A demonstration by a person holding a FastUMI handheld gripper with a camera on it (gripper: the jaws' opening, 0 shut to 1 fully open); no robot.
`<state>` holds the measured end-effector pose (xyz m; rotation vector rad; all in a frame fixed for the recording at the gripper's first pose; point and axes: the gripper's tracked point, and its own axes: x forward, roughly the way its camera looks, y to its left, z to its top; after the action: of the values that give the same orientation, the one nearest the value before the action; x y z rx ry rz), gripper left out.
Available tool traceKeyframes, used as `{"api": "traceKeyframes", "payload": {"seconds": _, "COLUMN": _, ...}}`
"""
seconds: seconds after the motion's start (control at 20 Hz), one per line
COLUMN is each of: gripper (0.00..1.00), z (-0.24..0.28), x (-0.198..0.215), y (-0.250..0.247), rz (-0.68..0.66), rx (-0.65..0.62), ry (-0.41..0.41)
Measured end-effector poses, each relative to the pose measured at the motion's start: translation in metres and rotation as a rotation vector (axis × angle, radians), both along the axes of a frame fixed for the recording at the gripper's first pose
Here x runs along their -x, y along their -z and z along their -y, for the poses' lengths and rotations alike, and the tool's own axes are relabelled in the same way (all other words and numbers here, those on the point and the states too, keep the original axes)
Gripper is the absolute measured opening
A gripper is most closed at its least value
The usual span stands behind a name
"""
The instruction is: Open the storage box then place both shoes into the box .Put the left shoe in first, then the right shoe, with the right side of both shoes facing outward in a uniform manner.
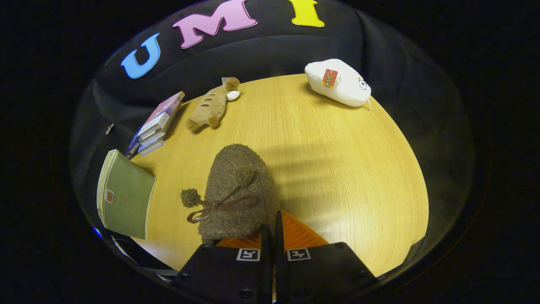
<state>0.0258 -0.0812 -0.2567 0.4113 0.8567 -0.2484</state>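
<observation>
A brown fuzzy shoe [236, 190] with a ribbon bow and two pom-poms hangs just ahead of my fingers, toe pointing away from me. My gripper [272, 221] is shut on its near edge. The orange fingers [297, 234] stand pressed close together, and the left one is mostly hidden under the shoe. The shoe seems lifted off the wooden table [337, 169] and casts a shadow to its right.
A green book [126, 196] lies at the table's left edge, with a stack of books [156, 124] beyond it. A tan plush toy [213, 105] lies past the shoe. A white plush toy [337, 82] sits at the far right.
</observation>
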Motion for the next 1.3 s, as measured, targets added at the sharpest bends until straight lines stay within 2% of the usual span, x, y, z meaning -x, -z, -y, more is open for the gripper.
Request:
{"api": "traceKeyframes", "payload": {"seconds": 0.2, "gripper": 0.08, "z": -0.046, "x": 0.0, "y": -0.051, "rz": 0.044, "rx": -0.025, "ry": 0.072}}
{"api": "traceKeyframes", "payload": {"seconds": 0.4, "gripper": 0.08, "z": -0.115, "x": -0.017, "y": -0.099, "rz": 0.096, "rx": -0.072, "ry": 0.103}}
{"api": "traceKeyframes", "payload": {"seconds": 0.55, "gripper": 0.08, "z": -0.175, "x": -0.037, "y": -0.136, "rz": 0.141, "rx": -0.146, "ry": 0.106}}
{"api": "traceKeyframes", "payload": {"seconds": 0.75, "gripper": 0.08, "z": -0.245, "x": -0.065, "y": -0.173, "rz": 0.178, "rx": -0.195, "ry": 0.068}}
{"api": "traceKeyframes", "payload": {"seconds": 1.0, "gripper": 0.08, "z": -0.32, "x": -0.1, "y": -0.185, "rz": 0.162, "rx": -0.234, "ry": 0.006}}
{"api": "traceKeyframes", "payload": {"seconds": 1.3, "gripper": 0.1, "z": -0.379, "x": -0.13, "y": -0.161, "rz": 0.103, "rx": -0.24, "ry": -0.026}}
